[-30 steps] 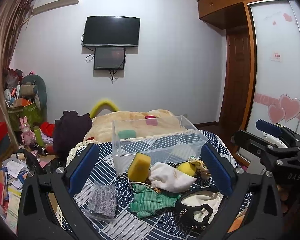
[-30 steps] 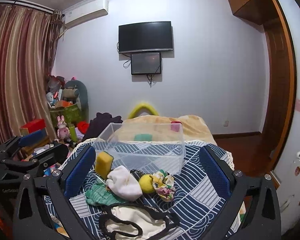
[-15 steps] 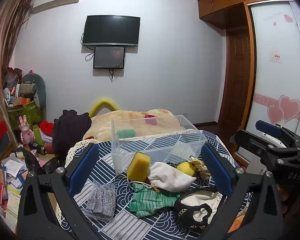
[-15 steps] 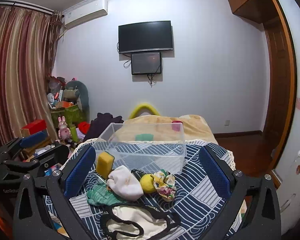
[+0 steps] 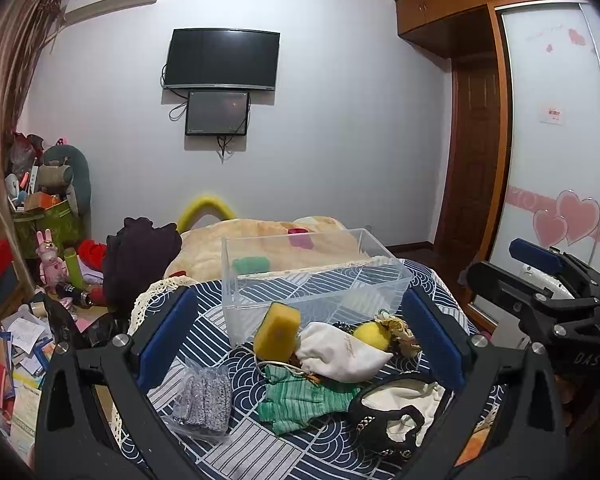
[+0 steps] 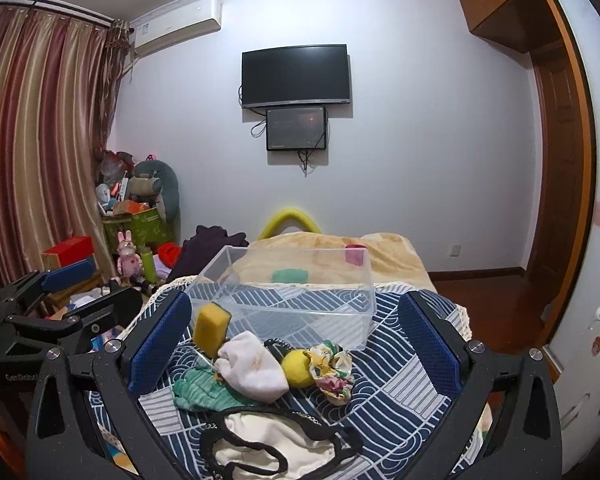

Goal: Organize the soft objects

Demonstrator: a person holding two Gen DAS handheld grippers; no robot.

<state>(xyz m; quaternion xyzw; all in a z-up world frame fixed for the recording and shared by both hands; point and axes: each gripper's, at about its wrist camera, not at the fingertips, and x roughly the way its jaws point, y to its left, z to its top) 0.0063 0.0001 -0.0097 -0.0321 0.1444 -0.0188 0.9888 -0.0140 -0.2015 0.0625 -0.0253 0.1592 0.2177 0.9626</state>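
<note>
A clear plastic bin (image 5: 312,280) (image 6: 288,300) stands on a blue patterned cloth (image 5: 236,448). In front of it lie a yellow sponge (image 5: 277,333) (image 6: 211,328), a white pouch (image 5: 342,352) (image 6: 254,366), a yellow ball (image 5: 372,336) (image 6: 298,368), a floral scrunchie (image 6: 334,368), a green cloth (image 5: 300,398) (image 6: 200,390), a grey bagged item (image 5: 204,400) and a cream bag with black trim (image 6: 272,440). My left gripper (image 5: 300,344) is open and empty above the pile. My right gripper (image 6: 294,340) is open and empty too.
A beige blanket (image 5: 268,236) lies behind the bin with dark clothing (image 5: 136,260) at its left. Cluttered floor, boxes and toys (image 5: 28,280) fill the left side. A wardrobe with sliding doors (image 5: 552,160) stands at the right.
Both grippers have shifted very slightly; the objects have not moved.
</note>
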